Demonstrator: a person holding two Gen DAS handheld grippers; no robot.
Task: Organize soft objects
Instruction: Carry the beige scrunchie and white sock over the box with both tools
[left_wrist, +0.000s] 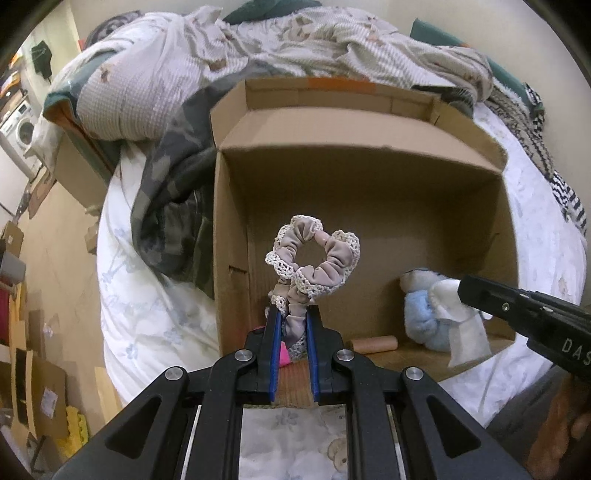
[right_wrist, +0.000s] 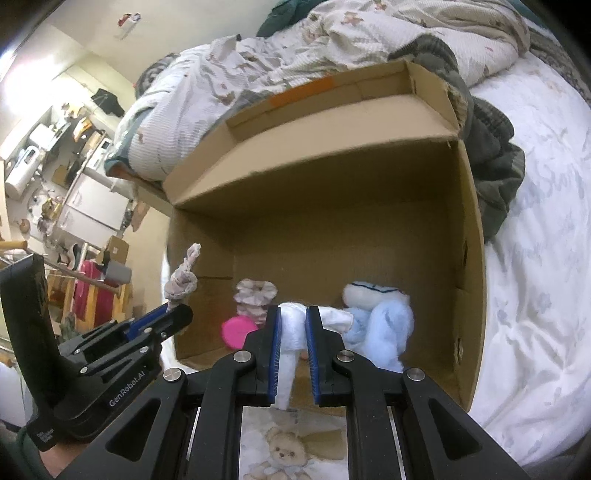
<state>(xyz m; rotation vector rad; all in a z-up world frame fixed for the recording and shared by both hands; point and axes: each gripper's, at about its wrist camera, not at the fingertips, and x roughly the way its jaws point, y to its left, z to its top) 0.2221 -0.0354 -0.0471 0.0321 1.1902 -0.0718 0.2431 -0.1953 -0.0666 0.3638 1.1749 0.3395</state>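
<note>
Left tool (left_wrist: 293, 314) sits nearest the lens, blue pads pinching the gathered lower fold of a beige lace-trimmed scrunchie (left_wrist: 314, 258). Its loop stands up free above the fingertips, held over the near left corner of the cardboard box (left_wrist: 369, 192) that rests open on the bed (left_wrist: 147, 314).

Right tool (right_wrist: 293, 314) is pressed onto a white cloth (right_wrist: 291, 332); 1 end droops below the pads, the other lies toward the pale blue plush toy (right_wrist: 380, 328). Can't tell if the cloth is part of the toy or loose.

Already in the box: the plush at the right, a second ruffled scrunchie (right_wrist: 255, 295) and a pink round item (right_wrist: 238, 330) at the left, and a small cardboard tube (left_wrist: 373, 344) on the floor of the box.

Handling, my read:
- Scrunchie is very light and floppy, elastic core. Pinching a bunched section, as now, is right; gripping only the lace edge risks a snag.
- It may cling to the pads on release, so spread wide and low over the box floor.
- Cloth is limp and thin; the hanging tail could catch the box rim, so clear the near wall before lowering.
- Nothing fragile, so grip force is not critical.
</note>
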